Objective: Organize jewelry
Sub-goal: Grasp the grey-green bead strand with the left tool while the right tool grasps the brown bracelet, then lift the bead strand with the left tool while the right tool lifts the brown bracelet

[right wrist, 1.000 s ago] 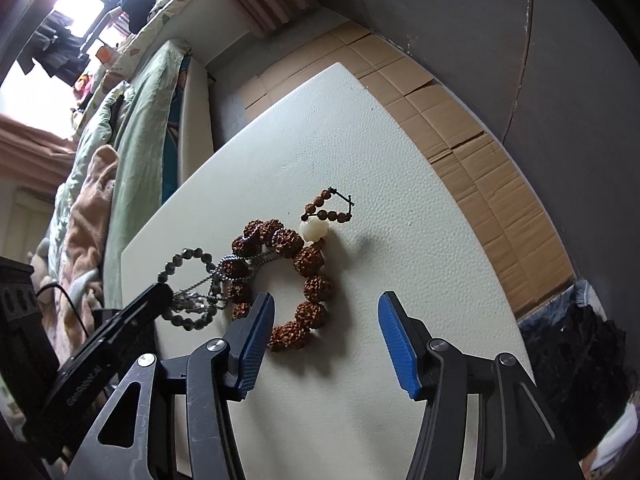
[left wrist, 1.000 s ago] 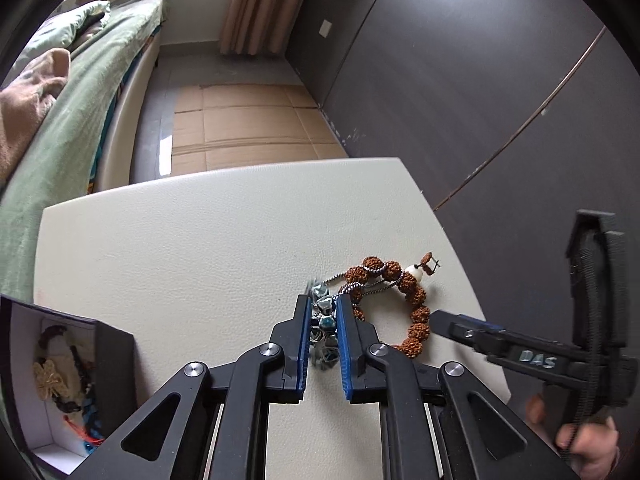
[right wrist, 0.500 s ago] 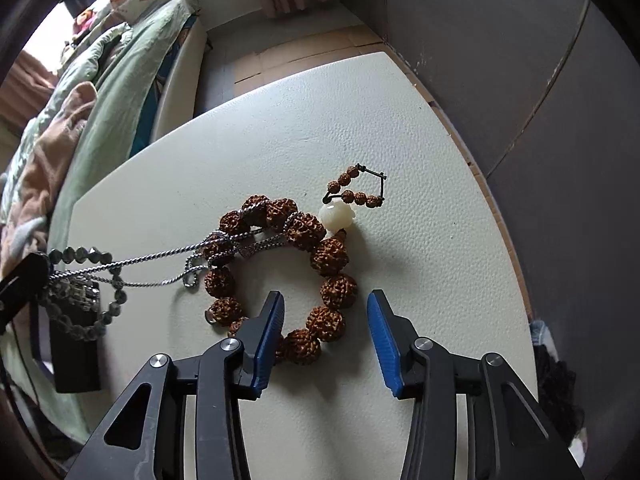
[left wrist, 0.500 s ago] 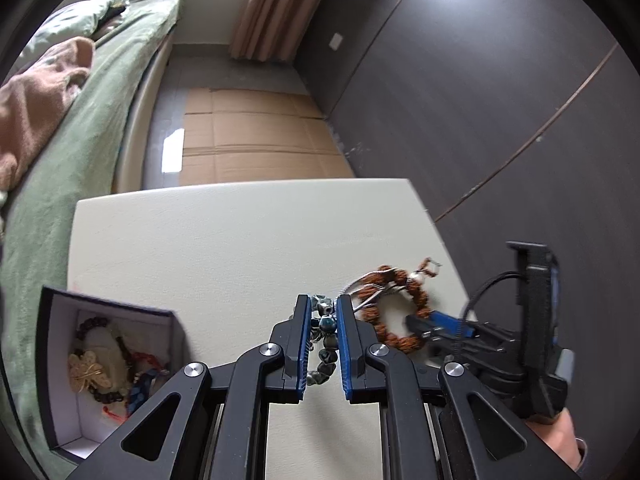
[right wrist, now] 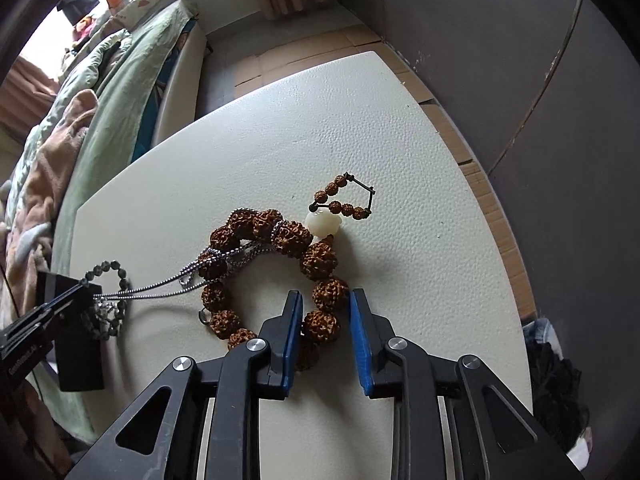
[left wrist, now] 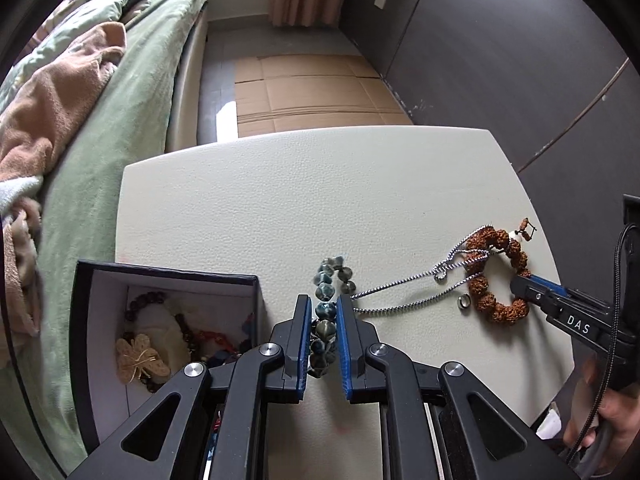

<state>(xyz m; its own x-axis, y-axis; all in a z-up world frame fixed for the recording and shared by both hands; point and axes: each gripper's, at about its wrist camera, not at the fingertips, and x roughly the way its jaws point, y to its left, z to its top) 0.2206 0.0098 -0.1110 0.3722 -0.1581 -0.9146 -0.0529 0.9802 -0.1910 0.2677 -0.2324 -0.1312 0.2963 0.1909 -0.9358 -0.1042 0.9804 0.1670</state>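
My left gripper [left wrist: 323, 308] is shut on a grey-green bead bracelet [left wrist: 325, 312] and holds it just right of the open black jewelry box [left wrist: 168, 276]. A silver chain [left wrist: 404, 286] is stretched from that bracelet to the brown seed-bead bracelet [right wrist: 320, 260] on the white table [right wrist: 360, 120]. My right gripper [right wrist: 323, 300] straddles the brown bracelet's near beads, jaws closed in against them. The bead bracelet also shows at far left in the right wrist view [right wrist: 108, 276], and the brown bracelet at right in the left wrist view [left wrist: 496, 272].
The box holds several other pieces, among them a gold butterfly ornament [left wrist: 140, 360]. A small ring [left wrist: 464, 301] lies by the brown bracelet. A bed with green covers [left wrist: 100, 120] runs along the table's left side. Cardboard [left wrist: 308, 88] covers the floor beyond.
My left gripper has carried the grey-green bracelet left toward the box, pulling the silver chain taut. My right gripper has closed in and come down around the brown bracelet's beads.
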